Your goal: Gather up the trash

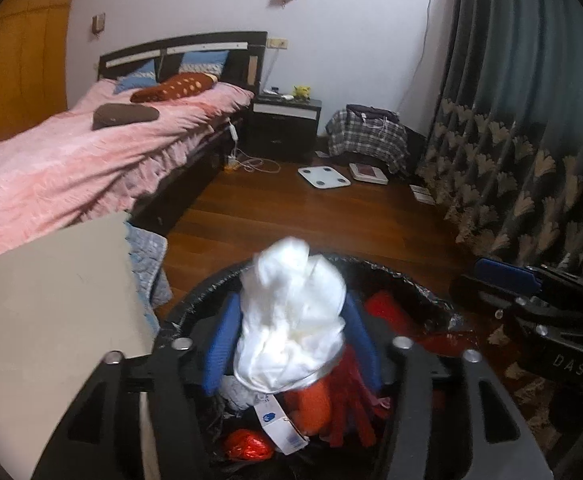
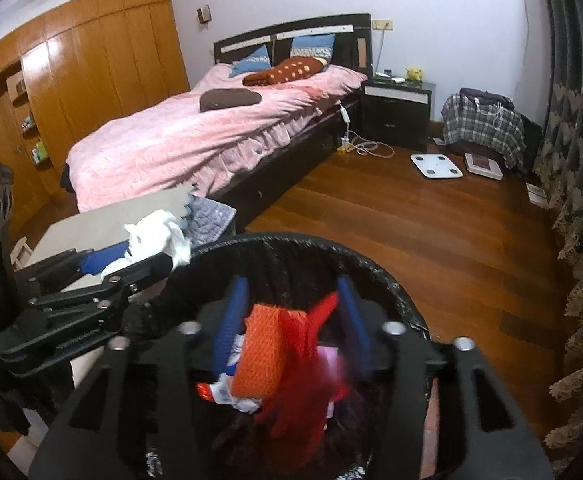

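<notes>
Black plastic lines the trash bin point(image 2: 291, 256), which sits on the wood floor below both my grippers. Inside I see an orange mesh piece point(image 2: 257, 354), red netting point(image 2: 303, 364), a red foil wrapper point(image 1: 247, 446) and a labelled white packet point(image 1: 279, 426). My left gripper point(image 1: 289, 320) has crumpled white tissue point(image 1: 291, 316) between its parted jaws; whether the pads press it, I cannot tell. My right gripper point(image 2: 291, 316) has its jaws apart over the netting.

dim indoor light; glare on wardrobe point(image 2: 91, 68); fisheye-bent edges, dark corners; nearby trash blurred
</notes>
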`<state>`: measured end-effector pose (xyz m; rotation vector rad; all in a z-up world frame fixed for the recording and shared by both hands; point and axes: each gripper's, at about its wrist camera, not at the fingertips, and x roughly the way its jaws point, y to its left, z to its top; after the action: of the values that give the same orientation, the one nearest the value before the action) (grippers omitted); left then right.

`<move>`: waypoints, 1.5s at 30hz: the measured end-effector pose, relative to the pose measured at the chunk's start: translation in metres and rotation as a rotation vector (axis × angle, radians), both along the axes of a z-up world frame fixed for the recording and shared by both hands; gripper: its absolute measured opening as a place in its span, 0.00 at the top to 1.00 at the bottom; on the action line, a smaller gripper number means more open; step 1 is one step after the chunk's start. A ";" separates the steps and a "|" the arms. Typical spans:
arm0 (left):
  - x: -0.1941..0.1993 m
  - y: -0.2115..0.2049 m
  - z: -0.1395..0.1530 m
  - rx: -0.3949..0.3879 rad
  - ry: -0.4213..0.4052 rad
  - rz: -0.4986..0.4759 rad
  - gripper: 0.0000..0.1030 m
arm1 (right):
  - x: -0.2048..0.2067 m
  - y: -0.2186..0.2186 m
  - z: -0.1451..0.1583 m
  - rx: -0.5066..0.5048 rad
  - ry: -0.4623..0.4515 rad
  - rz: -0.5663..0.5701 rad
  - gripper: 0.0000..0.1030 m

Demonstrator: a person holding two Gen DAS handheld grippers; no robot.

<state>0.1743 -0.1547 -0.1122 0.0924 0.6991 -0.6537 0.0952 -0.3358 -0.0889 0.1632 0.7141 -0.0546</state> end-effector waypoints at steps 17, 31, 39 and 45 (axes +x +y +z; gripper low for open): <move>-0.038 0.067 0.048 0.032 -0.098 0.143 0.06 | -0.040 0.014 0.033 -0.008 -0.070 0.006 0.05; -0.096 0.124 0.092 0.020 -0.167 0.279 0.06 | -0.069 0.062 0.088 0.017 -0.125 0.086 0.05; -0.122 0.132 0.117 -0.007 -0.225 0.283 0.06 | -0.080 0.083 0.106 -0.021 -0.152 0.114 0.05; -0.131 0.134 0.125 -0.010 -0.243 0.289 0.06 | -0.084 0.088 0.112 -0.032 -0.164 0.121 0.05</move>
<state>0.0431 -0.0208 0.0126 0.0585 0.4628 -0.3610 0.0107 -0.2480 0.0228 0.0920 0.5577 0.0626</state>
